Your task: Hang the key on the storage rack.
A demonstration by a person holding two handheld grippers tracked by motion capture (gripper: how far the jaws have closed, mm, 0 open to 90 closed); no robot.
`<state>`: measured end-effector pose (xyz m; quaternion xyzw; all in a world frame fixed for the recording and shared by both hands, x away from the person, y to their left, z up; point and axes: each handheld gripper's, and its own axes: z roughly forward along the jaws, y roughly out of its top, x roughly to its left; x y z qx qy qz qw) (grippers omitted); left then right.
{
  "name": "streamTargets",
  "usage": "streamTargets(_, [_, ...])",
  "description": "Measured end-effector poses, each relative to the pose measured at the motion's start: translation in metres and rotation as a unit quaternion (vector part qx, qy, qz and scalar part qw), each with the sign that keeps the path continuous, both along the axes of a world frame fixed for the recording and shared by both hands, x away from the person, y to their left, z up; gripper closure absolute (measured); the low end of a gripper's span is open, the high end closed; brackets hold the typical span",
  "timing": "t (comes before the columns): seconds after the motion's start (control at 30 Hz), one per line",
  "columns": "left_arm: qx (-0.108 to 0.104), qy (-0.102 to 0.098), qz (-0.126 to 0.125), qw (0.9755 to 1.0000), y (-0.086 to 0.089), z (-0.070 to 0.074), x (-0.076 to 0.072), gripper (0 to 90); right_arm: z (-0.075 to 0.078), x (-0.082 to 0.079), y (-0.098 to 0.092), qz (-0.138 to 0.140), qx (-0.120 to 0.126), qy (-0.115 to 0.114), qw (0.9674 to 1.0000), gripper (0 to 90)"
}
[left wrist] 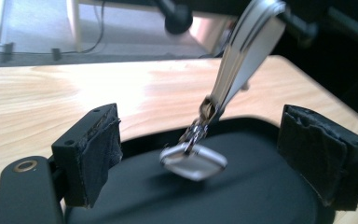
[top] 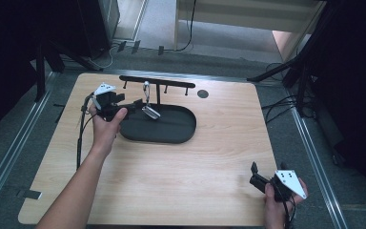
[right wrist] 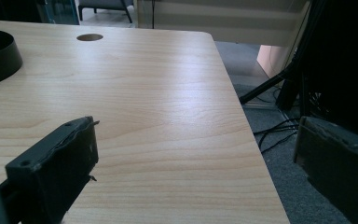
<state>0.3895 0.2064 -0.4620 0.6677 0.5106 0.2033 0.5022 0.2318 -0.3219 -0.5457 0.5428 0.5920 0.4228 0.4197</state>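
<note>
The top of the silver hanging piece (left wrist: 242,51) was cut off at the upper edge of the left gripper view, so its hook could not be seen there. In the high view it (top: 147,98) was seen hung from the black rack (top: 157,82), above the black oval tray (top: 171,129) on the tabletop (top: 171,181). Its small flat end (left wrist: 193,161) was blurred up close, and no writing could be read on it. The left hand-held gripper (left wrist: 196,154) was held wide open around that end, with nothing touched by the pads (left wrist: 100,149). The right hand-held gripper (right wrist: 196,168) was held open and empty near the tabletop's right front corner (top: 262,179). A round hole (right wrist: 89,37) was seen in the wood.
</note>
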Motion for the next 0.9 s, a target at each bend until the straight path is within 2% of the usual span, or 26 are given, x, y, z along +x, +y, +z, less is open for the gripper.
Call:
streamTargets(0.13, [0.016,-0.009,0.0,0.9998,0.004,-0.004,-0.012,13.5,0.0,0.0,0.001,0.0,-0.002,0.001,1.0,0.0])
streamTargets(0.23, [0.007,-0.01,-0.006,0.9999,0.01,-0.006,-0.02,12.2,0.0,0.0,0.001,0.001,-0.006,0.001,1.0,0.0])
streamTargets(0.47, [0.014,-0.016,-0.005,0.9998,0.022,-0.01,-0.039,9.4,0.0,0.0,0.002,0.0,-0.011,0.0,0.9999,0.0])
streamTargets(0.53, [0.013,-0.022,-0.01,0.9996,0.025,-0.012,-0.045,5.9,0.0,0.0,0.003,-0.001,-0.011,0.001,0.9999,0.0])
streamTargets(0.63, [0.021,-0.03,-0.02,0.9991,0.029,-0.015,-0.056,1.4,0.0,0.0,0.003,-0.001,-0.012,0.001,0.9999,0.0])
streamTargets(0.9, [0.034,-0.048,-0.019,0.9981,0.039,-0.022,-0.077,1.3,0.0,0.0,0.003,-0.001,-0.014,0.001,0.9999,0.0])
